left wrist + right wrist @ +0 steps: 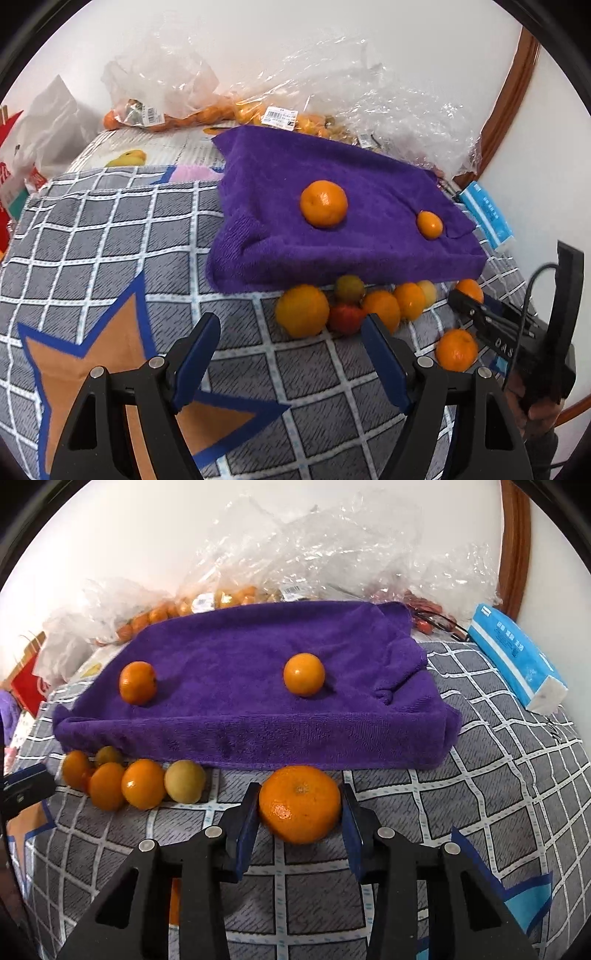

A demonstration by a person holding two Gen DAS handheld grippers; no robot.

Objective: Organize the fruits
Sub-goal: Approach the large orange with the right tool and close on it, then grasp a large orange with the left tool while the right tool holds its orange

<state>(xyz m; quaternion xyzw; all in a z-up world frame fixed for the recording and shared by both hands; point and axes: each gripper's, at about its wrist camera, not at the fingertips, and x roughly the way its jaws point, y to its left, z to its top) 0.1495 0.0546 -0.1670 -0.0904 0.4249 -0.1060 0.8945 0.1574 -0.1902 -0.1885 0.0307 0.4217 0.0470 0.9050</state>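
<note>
A folded purple towel (332,229) (258,701) lies on a grey checked cloth. Two oranges sit on it: a larger one (324,203) (137,682) and a smaller one (429,224) (304,674). A cluster of several oranges and small fruits (351,306) (140,782) lies in front of the towel. My left gripper (291,343) is open and empty, just short of the cluster. My right gripper (299,812) is shut on a large orange (300,804) (456,349) resting on the cloth before the towel.
Clear plastic bags of small oranges (207,114) (207,602) lie behind the towel by the white wall. A blue tissue pack (517,661) (487,214) lies at the right. A wooden rim (509,92) curves along the right edge. Red and white bags (22,166) stand at left.
</note>
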